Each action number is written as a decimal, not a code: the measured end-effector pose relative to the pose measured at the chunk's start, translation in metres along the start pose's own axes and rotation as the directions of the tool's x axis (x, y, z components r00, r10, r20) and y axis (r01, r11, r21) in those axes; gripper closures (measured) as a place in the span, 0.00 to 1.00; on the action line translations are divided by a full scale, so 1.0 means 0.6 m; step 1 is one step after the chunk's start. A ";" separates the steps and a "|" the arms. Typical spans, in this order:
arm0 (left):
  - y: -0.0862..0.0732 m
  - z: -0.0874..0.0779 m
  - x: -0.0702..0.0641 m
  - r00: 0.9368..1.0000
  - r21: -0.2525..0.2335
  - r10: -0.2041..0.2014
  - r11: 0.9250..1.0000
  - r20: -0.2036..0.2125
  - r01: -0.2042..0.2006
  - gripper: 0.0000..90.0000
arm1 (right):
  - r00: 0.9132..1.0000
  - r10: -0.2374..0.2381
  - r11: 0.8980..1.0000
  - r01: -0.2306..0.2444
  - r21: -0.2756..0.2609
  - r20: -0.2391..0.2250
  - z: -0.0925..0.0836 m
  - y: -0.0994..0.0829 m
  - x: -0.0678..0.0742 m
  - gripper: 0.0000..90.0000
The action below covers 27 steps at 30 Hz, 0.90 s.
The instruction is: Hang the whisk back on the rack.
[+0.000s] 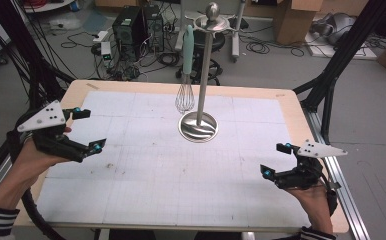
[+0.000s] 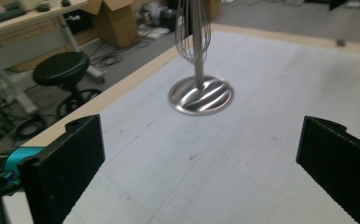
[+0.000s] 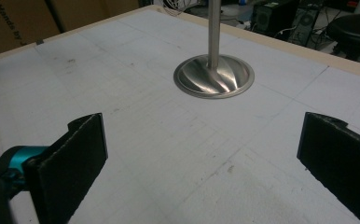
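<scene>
From my left tool's (image 1: 92,129) camera I am seeing the whisk (image 2: 193,32) cut off at the top edge, wires only, and from the right tool's (image 1: 277,159) camera the stand (image 3: 214,70) is losing its upper pole the same way. The whisk is hanging by its teal handle from the stand's top at the far middle of the surface (image 1: 146,190). I am holding both tools wide apart, gripping nothing, hovering near the left and right edges.
</scene>
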<state>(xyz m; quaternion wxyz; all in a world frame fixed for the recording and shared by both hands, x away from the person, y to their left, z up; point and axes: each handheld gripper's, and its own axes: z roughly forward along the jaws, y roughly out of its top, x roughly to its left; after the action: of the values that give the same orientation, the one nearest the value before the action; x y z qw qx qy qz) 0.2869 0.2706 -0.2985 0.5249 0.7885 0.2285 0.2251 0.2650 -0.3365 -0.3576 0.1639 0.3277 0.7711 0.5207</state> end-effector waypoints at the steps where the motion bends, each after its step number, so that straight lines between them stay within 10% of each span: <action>1: -0.004 -0.002 -0.002 1.000 -0.003 -0.002 1.000 0.003 0.002 0.02 | 1.000 -0.004 1.000 0.004 0.001 0.000 0.000 0.000 0.000 0.01; 18: -0.093 0.011 -0.049 0.997 -0.036 -0.031 0.999 0.064 0.033 0.02 | 1.000 -0.004 1.000 0.004 0.014 0.006 0.006 -0.001 0.003 0.01; 27: -0.126 0.031 -0.046 0.996 0.034 -0.039 0.999 0.082 0.036 0.02 | 1.000 0.005 1.000 -0.005 0.024 0.007 0.009 -0.008 0.004 0.01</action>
<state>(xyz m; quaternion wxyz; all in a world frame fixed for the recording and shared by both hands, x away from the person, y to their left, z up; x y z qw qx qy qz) 0.2670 0.2665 -0.3785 0.5252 0.8010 0.2250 0.1786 0.2649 -0.3326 -0.3638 0.1613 0.3332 0.7759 0.5109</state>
